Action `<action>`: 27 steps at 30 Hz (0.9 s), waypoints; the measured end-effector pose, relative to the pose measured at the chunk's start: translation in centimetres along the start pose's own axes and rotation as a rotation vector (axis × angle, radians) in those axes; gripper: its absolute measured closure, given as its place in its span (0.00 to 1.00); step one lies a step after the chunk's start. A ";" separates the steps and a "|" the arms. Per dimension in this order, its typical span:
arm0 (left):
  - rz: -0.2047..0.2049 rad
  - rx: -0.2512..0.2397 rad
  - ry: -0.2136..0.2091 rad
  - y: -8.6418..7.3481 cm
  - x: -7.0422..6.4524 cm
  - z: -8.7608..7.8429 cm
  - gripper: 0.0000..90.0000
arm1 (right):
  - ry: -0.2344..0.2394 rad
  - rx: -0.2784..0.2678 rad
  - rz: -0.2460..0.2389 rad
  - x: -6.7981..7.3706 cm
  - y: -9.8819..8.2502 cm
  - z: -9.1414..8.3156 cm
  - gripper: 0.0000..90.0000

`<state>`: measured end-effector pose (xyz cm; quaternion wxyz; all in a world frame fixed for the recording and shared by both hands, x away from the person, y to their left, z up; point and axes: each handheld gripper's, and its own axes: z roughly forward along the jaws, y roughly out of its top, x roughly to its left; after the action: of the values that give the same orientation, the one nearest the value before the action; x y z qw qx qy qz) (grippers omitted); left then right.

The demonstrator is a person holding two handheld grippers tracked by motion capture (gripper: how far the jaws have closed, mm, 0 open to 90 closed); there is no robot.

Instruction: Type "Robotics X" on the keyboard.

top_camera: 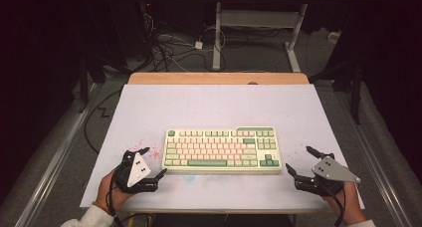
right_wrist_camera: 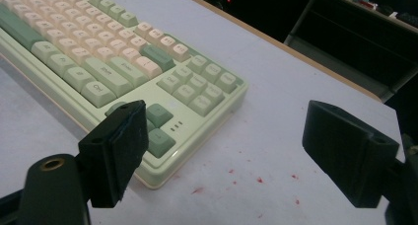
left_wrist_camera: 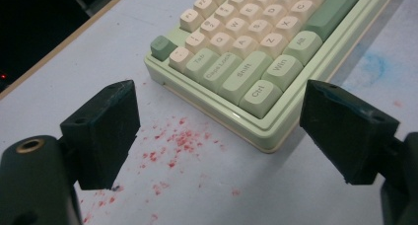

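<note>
Keyboard (top_camera: 222,150) lies flat on the white table sheet (top_camera: 209,105), long edge toward me, cream keys with green modifiers and a green spacebar. It is my landmark for everything below.

Left gripper (top_camera: 153,163): I hold it just off the keyboard's left end, near its front left corner, not touching. Jaws spread wide, nothing between them. In the left gripper view the Ctrl corner of the keyboard (left_wrist_camera: 256,94) sits between the two black jaws but farther off, with bare sheet under them. Red speckles (left_wrist_camera: 180,141) stain the sheet right beside that corner; a faint blue smudge (left_wrist_camera: 374,67) lies along the keyboard's front edge.

Right gripper (top_camera: 299,159): I hold it just off the keyboard's right end, near the front right corner, apart from it. Jaws also spread wide, empty. In the right gripper view the arrow-key corner (right_wrist_camera: 160,138) shows partly behind one jaw; whether that jaw touches the case I cannot tell. A few red flecks (right_wrist_camera: 259,179) dot the sheet past that corner.

Both of my hands stay on the near side of the keyboard.
</note>
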<state>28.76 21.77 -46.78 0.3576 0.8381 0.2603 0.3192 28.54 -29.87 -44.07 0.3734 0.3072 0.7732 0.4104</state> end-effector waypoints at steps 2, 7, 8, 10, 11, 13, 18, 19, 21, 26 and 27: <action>0.003 0.004 -0.004 -0.1 0.0 -0.1 0.16 | 0.000 0.000 -0.001 0.2 0.1 0.0 0.21; 0.005 -0.005 -0.008 -0.1 0.0 -0.1 0.16 | -0.001 0.000 -0.015 0.7 0.2 -0.3 0.21; 0.005 -0.005 -0.009 -0.1 0.0 -0.1 0.16 | -0.001 -0.002 -0.015 0.8 0.3 -0.3 0.21; 0.003 -0.007 -0.012 -0.1 0.0 -0.1 0.16 | -0.001 0.000 -0.020 0.8 0.3 -0.2 0.21; 0.004 -0.004 -0.011 -0.1 0.0 0.0 0.16 | -0.001 0.003 -0.020 0.8 0.3 -0.1 0.21; 0.004 -0.002 -0.011 -0.1 0.1 0.0 0.16 | 0.000 0.007 -0.016 0.8 0.2 0.0 0.21; 0.004 0.001 -0.011 -0.1 0.1 0.0 0.16 | 0.000 0.008 -0.023 0.7 0.1 0.0 0.21; 0.005 0.001 -0.009 -0.1 0.1 0.0 0.16 | 0.001 0.008 -0.022 0.7 0.1 0.0 0.21; 0.002 0.002 -0.012 -0.1 0.1 0.1 0.16 | 0.001 0.007 -0.022 0.8 0.1 0.0 0.21; -0.002 0.004 -0.019 -0.1 0.2 0.2 0.16 | 0.010 0.011 -0.026 0.8 0.1 0.1 0.21; -0.002 0.004 -0.019 -0.1 0.2 0.2 0.16 | 0.008 0.014 -0.029 0.8 0.1 0.1 0.21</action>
<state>29.02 21.82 -46.90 0.3588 0.8414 0.2585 0.3105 28.19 -29.18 -44.28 0.3741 0.2969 0.7818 0.4009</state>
